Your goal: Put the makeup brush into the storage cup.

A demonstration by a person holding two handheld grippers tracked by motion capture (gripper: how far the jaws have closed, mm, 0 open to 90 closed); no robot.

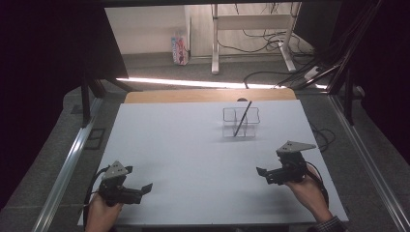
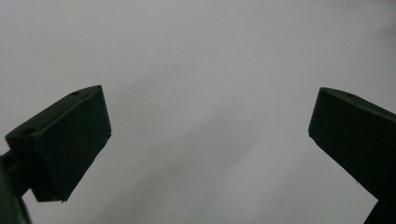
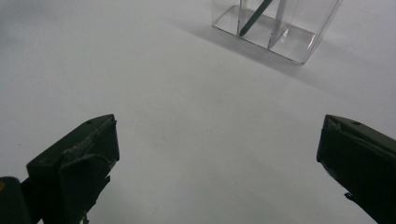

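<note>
Right gripper view: pen [image 3: 256, 16] far beyond spread fingers [image 3: 74, 163].

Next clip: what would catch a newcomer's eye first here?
A clear divided holder stands alone on the far right part of the white table, with a dark pen leaning in it. Near the front edge, the left gripper and right gripper are held low, jaws open and empty.

The right gripper [image 3: 217, 158] hangs wide open over the white table [image 3: 187, 93]. A clear holder [image 3: 299, 39] stands ahead, a dark pen [image 3: 256, 16] leaning inside.
</note>
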